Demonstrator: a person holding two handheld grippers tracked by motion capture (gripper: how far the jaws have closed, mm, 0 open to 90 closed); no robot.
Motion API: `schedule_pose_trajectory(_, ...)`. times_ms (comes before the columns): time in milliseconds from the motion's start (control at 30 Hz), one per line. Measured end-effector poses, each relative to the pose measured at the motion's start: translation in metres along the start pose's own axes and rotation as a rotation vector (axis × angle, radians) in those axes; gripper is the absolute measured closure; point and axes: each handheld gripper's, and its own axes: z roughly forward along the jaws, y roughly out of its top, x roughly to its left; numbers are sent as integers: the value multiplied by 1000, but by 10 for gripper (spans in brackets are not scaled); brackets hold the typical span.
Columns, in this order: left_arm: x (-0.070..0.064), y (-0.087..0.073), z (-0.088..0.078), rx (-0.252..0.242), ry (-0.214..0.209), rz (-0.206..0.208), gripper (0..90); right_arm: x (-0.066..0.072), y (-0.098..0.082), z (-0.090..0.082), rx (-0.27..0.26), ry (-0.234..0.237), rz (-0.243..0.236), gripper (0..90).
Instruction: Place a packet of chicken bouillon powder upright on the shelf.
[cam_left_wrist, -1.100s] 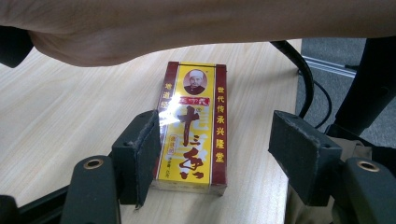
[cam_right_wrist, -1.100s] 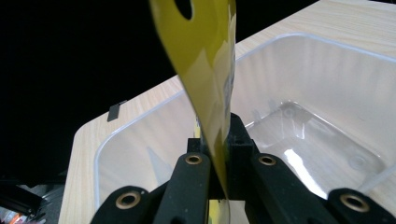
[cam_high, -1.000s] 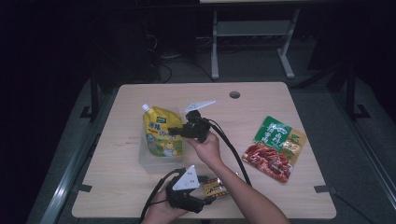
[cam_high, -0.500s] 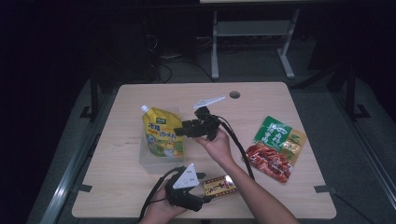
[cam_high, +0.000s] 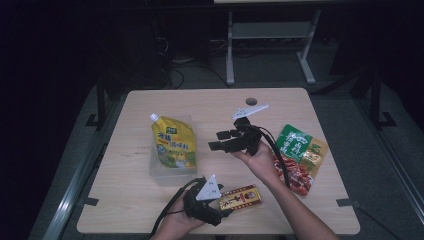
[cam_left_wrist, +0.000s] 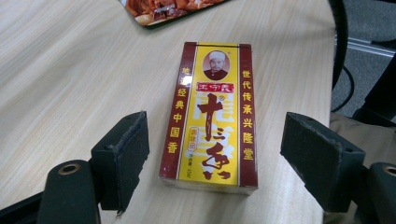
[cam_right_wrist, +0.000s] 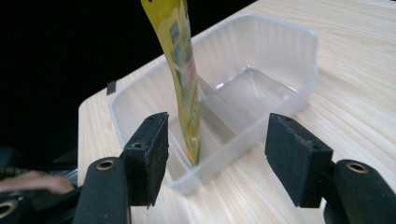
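Note:
A yellow spouted pouch (cam_high: 173, 145) rests in a clear plastic container (cam_high: 161, 176) left of centre; in the right gripper view the pouch (cam_right_wrist: 183, 79) stands edge-on inside the container (cam_right_wrist: 275, 79). My right gripper (cam_high: 216, 140) hangs just right of it, apart from it. Its jaws have just been opening, and my right gripper (cam_right_wrist: 217, 140) is open with nothing between the pads. A red-and-yellow box (cam_high: 241, 196) lies flat near the front edge. My left gripper (cam_left_wrist: 217, 140) straddles the box (cam_left_wrist: 210, 107); its jaws have just been opening and the pads stand clear of the box's sides.
A green-and-red food packet (cam_high: 300, 155) lies at the right of the wooden table (cam_high: 210, 107), under my right forearm's far side. A small dark hole (cam_high: 251, 101) marks the table's back. Black cables trail from both grippers. The floor around is dark.
My right gripper let go of the yellow pouch and drew back to the right, rising slightly. The pouch stays in the container. My left gripper barely moved; the box shows more beside it.

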Motion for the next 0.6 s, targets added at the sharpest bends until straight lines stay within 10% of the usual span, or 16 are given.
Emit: schedule_pose_trajectory(600, 1, -1, 24, 108, -7, 31, 197, -6, -39, -52, 14, -51, 32, 339)
